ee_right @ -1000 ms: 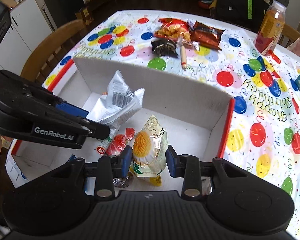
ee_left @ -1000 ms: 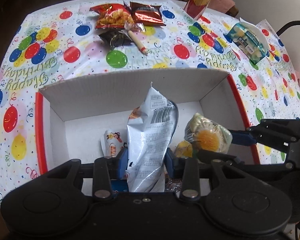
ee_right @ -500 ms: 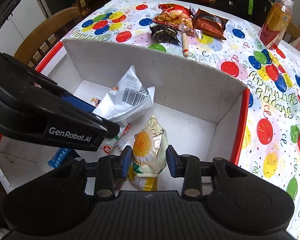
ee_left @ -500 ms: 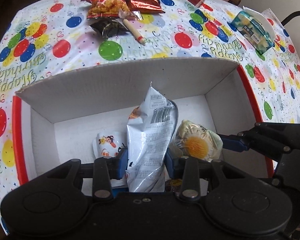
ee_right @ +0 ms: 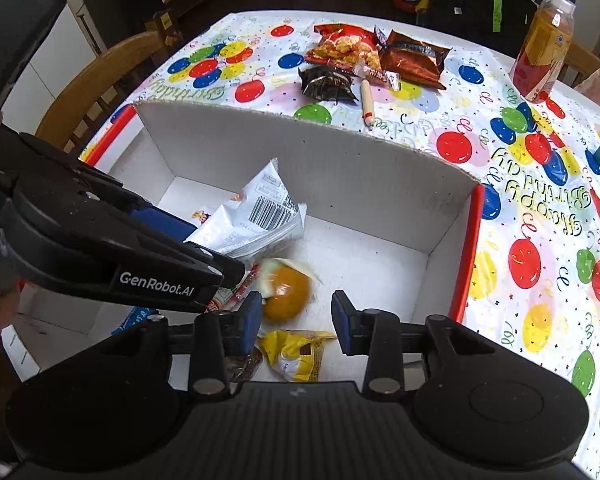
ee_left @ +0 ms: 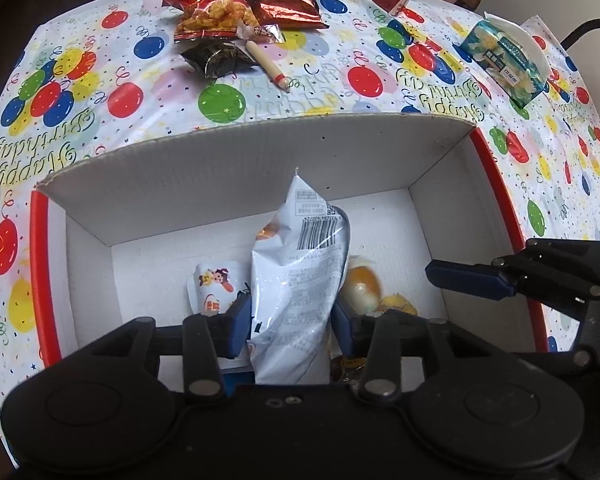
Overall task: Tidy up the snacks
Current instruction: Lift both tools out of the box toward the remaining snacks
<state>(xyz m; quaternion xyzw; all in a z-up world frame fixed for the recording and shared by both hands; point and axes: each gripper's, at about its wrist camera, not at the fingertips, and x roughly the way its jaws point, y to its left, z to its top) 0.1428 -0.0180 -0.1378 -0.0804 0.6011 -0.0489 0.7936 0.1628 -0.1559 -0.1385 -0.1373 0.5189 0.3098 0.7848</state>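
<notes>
A white cardboard box (ee_left: 260, 176) (ee_right: 340, 168) with red edges sits on the balloon tablecloth. My left gripper (ee_left: 290, 320) is shut on a white snack bag (ee_left: 300, 280) (ee_right: 256, 220), held upright inside the box. My right gripper (ee_right: 296, 316) is open over the box floor. The clear pack with an orange-yellow round snack (ee_right: 286, 292) (ee_left: 362, 286) is blurred, loose between the right fingers and dropping onto the floor. A yellow packet (ee_right: 300, 354) and a cartoon-printed packet (ee_left: 216, 284) lie in the box.
Beyond the box lie a red snack bag (ee_left: 212, 14) (ee_right: 342, 46), a brown-red bag (ee_left: 286, 4), a black packet (ee_left: 216, 58) and a sausage stick (ee_left: 268, 66). A juice bottle (ee_right: 542, 46) and a tissue pack (ee_left: 504, 60) stand at the right. A wooden chair (ee_right: 96, 84) is at the left.
My right gripper has opened and let go of the orange-yellow snack pack, which falls into the box. The left gripper keeps its hold on the white bag.
</notes>
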